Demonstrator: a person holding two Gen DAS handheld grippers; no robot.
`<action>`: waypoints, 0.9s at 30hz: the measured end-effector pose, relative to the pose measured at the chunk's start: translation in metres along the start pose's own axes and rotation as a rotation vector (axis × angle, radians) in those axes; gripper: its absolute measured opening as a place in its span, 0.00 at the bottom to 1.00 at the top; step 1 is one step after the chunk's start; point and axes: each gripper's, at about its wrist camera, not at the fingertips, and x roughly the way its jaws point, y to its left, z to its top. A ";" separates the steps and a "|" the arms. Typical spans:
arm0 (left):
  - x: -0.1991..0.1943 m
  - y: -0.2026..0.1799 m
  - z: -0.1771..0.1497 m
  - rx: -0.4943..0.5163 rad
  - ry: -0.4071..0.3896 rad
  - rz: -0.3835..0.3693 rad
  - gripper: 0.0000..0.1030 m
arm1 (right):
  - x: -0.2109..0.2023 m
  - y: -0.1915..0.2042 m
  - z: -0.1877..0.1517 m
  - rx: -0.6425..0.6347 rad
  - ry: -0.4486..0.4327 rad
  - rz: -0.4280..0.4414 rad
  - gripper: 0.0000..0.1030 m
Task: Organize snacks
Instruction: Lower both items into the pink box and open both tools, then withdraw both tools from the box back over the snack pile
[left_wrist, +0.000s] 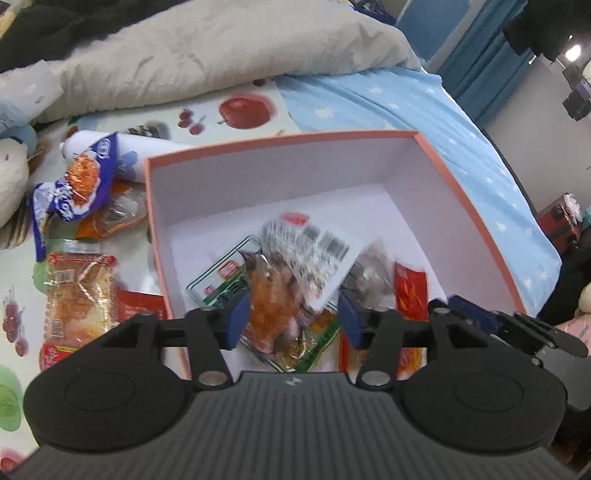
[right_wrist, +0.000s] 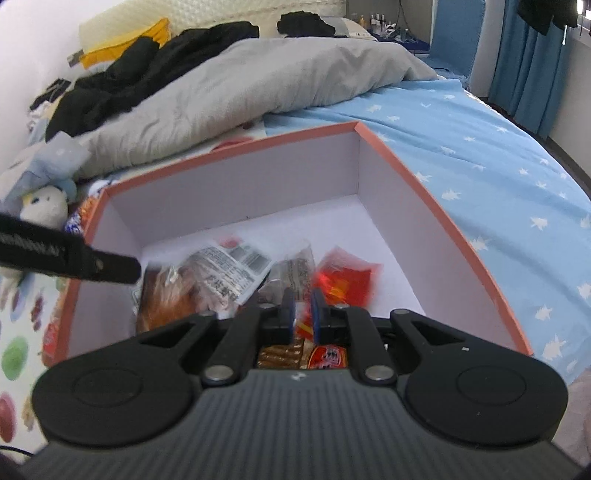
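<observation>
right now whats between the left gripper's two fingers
In the left wrist view, the left gripper stands open over the box; an orange snack packet lies between its fingers, unpinched.

Lighting: even, soft indoor light; a bright lamp (left_wrist: 572, 53) glares at the left view's upper right. Shadows: faint, inside the box (left_wrist: 369, 162). Blur: snack packets (left_wrist: 291, 258) smeared (both views); background soft. Distortion: strong fisheye bending at edges, dark corners. Glare: small glints on wrappers.

Bed (right_wrist: 480, 155), grey duvet (right_wrist: 258, 85), perhaps curtains (right_wrist: 532, 55)
</observation>
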 end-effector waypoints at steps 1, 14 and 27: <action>-0.002 0.002 0.000 -0.002 -0.006 -0.002 0.58 | -0.001 -0.001 -0.001 0.008 -0.003 0.004 0.41; -0.077 0.005 -0.010 0.010 -0.138 -0.031 0.57 | -0.060 0.012 0.011 0.021 -0.135 0.038 0.41; -0.173 0.020 -0.034 0.036 -0.302 -0.038 0.57 | -0.135 0.040 0.014 -0.001 -0.284 0.099 0.41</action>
